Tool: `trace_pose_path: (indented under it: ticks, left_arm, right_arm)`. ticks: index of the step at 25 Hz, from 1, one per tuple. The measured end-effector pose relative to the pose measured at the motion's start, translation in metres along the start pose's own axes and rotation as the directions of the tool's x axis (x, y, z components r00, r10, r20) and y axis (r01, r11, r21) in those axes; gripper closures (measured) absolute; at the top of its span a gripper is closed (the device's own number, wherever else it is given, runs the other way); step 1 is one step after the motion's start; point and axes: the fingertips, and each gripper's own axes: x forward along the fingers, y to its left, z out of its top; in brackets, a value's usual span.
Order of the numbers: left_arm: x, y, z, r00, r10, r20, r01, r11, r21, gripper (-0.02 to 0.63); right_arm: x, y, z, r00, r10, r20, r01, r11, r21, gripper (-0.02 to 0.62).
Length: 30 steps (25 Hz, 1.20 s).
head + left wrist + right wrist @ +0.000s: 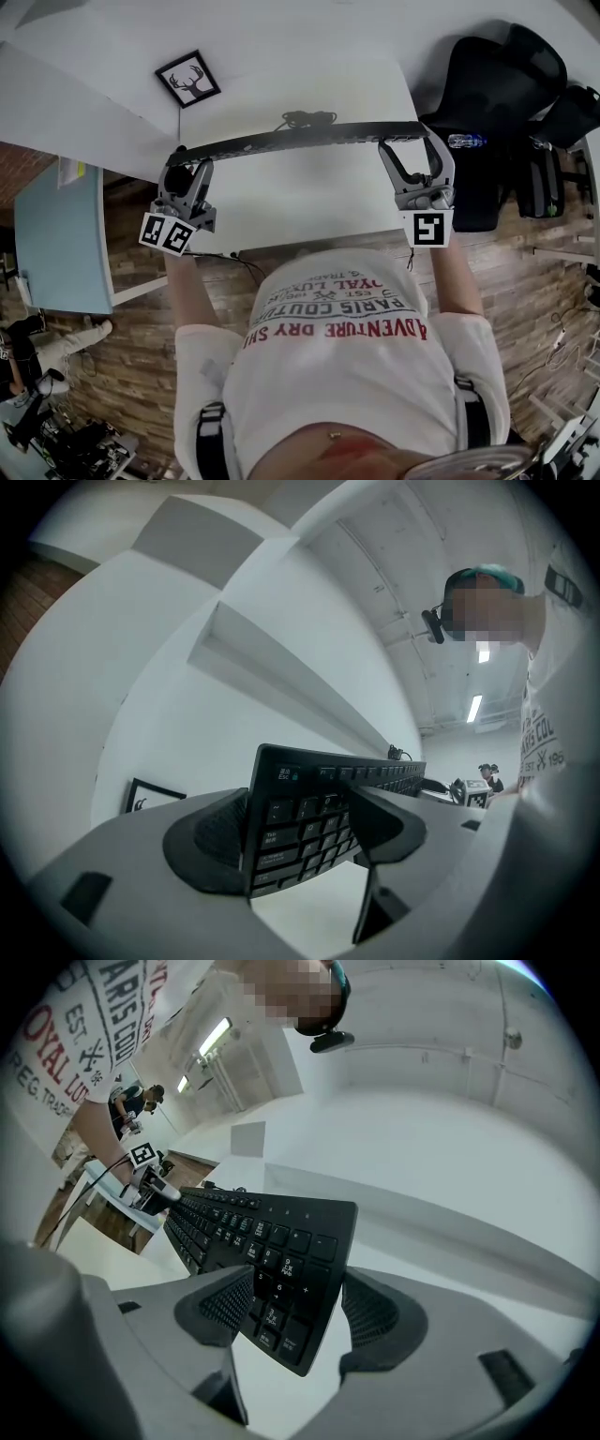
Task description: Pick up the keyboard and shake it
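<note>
In the head view the black keyboard (300, 139) hangs edge-on above the white table (309, 202), its keys turned towards me. My left gripper (185, 172) is shut on its left end and my right gripper (410, 159) is shut on its right end. The left gripper view has the Esc end of the keyboard (305, 817) standing almost upright between the two ribbed pads (220, 832) of the left gripper (300, 834). Seen from the right gripper, the number-pad end (281, 1260) sits tilted between the pads (370, 1312) of the right gripper (300, 1314).
A framed deer picture (188, 79) lies at the table's far left. A coiled cable (305, 119) rests behind the keyboard. A black office chair (497, 84) with a water bottle (466, 142) stands to the right. A light blue panel (56, 234) is at left, with wooden floor below.
</note>
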Motion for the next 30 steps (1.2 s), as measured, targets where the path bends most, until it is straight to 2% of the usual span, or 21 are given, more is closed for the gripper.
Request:
trace_pose_path:
  ticks: [2, 5, 8, 12, 16, 19, 24, 30]
  left_arm:
    - [-0.001, -0.003, -0.002, 1.000, -0.007, -0.006, 0.007, 1.000, 0.002, 0.275]
    - [-0.002, -0.008, -0.005, 1.000, -0.022, -0.017, 0.022, 1.000, 0.007, 0.275]
    - [-0.005, -0.013, -0.011, 0.999, -0.035, -0.021, 0.036, 0.999, 0.003, 0.275]
    - [-0.007, -0.016, -0.014, 0.999, -0.040, -0.022, 0.041, 0.999, 0.007, 0.273]
    - [-0.008, -0.013, -0.014, 0.999, 0.016, -0.041, -0.015, 1.000, 0.013, 0.275]
    - [-0.007, -0.006, -0.014, 0.996, 0.074, -0.058, -0.072, 0.997, 0.039, 0.275]
    - [-0.008, -0.008, -0.031, 0.982, 0.127, -0.137, -0.117, 0.990, 0.080, 0.275]
    - [-0.016, -0.010, -0.061, 0.948, 0.200, -0.248, -0.179, 0.978, 0.104, 0.275]
  right_arm:
    - [-0.003, 0.001, -0.004, 0.999, 0.021, -0.036, -0.023, 0.998, -0.058, 0.291]
    - [-0.007, -0.002, -0.003, 1.000, 0.000, -0.020, -0.001, 0.998, -0.064, 0.291]
    - [-0.015, -0.001, -0.005, 1.000, -0.005, -0.031, 0.001, 0.993, -0.122, 0.291]
    - [-0.017, -0.003, -0.002, 1.000, -0.012, -0.014, 0.010, 0.992, -0.128, 0.291]
    - [-0.007, 0.000, -0.005, 0.999, 0.036, -0.031, -0.036, 0.999, 0.003, 0.291]
    - [-0.001, 0.006, -0.025, 0.985, 0.111, -0.129, -0.100, 0.991, 0.089, 0.291]
    - [-0.007, 0.015, -0.079, 0.935, 0.165, -0.314, -0.087, 0.965, 0.248, 0.291]
    - [-0.023, 0.036, -0.131, 0.855, 0.259, -0.449, -0.049, 0.903, 0.427, 0.291]
